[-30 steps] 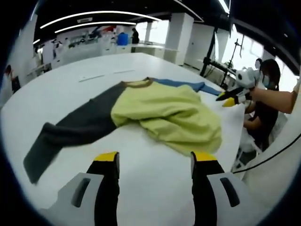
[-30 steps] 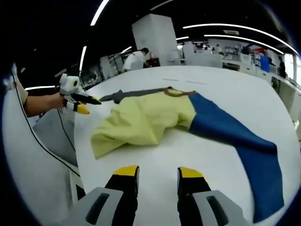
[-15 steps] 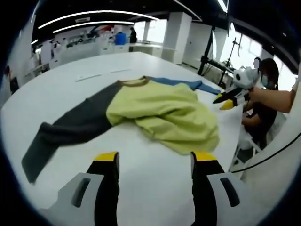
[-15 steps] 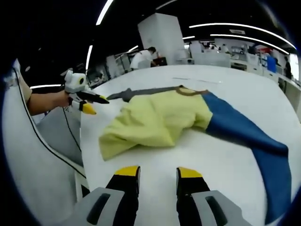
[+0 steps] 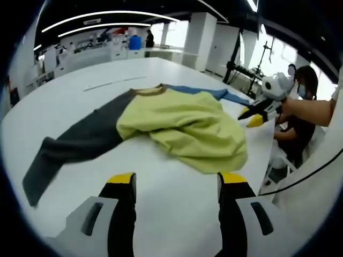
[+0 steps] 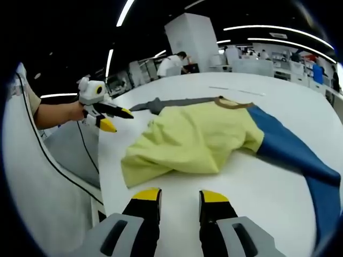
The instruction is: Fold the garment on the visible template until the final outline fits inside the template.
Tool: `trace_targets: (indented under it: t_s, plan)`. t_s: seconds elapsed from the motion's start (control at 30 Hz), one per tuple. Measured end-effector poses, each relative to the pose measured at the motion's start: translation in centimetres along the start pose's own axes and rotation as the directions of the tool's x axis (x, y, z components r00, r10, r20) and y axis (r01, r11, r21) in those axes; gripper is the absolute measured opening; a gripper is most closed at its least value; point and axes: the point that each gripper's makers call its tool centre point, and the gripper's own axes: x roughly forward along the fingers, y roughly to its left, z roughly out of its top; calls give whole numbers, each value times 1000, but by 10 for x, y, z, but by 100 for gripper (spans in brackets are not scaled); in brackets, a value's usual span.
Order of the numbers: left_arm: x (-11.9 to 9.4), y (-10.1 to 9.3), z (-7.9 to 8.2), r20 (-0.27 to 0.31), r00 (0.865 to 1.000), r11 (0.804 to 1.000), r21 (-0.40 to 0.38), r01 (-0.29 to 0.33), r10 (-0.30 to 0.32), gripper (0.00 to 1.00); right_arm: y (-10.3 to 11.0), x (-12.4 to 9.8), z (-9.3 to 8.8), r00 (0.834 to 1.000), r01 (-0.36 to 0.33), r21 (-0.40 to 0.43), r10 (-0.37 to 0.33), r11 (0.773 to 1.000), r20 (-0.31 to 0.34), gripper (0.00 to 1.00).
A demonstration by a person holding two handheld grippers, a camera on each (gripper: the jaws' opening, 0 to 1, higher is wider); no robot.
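Beyond both tongs [image 5: 174,184], crumpled garment [image 5: 182,126]

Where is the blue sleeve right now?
In the right gripper view the blue sleeve lies on the white table, stretching right from the yellow shirt body.

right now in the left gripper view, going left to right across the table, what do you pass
dark grey long sleeve → crumpled yellow-green shirt body → the right gripper with yellow-tipped jaws, held by a hand → seated person in dark clothes at the table's edge
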Motion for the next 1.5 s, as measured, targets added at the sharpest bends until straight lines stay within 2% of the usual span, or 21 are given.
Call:
trace_targets:
  t_s: [0.6, 0.93, 1.2, 1.4, 1.5]
  plan:
    - [-3, 5, -11, -15, 1000, 1000, -14, -5, 4, 57, 25, 32, 9, 996, -87, -9, 87, 996, -12, 21]
    - [-5, 8, -13, -19, 1000, 1000, -13, -10, 9, 57, 29, 43, 12, 995, -102, 6, 102, 995, -17, 18]
    - [-6, 7, -15, -25, 1000, 1000, -17, -10, 10, 56, 31, 53, 7, 995, -91, -7, 90, 996, -36, 10]
    - [-7, 7, -15, -24, 1000, 1000, -17, -11, 11, 56, 39, 56, 6, 995, -97, -60, 95, 993, -42, 0]
    - [-8, 8, -15, -24, 1000, 1000, -19, -13, 13, 56, 42, 55, 9, 995, -99, -75, 97, 992, -34, 0]
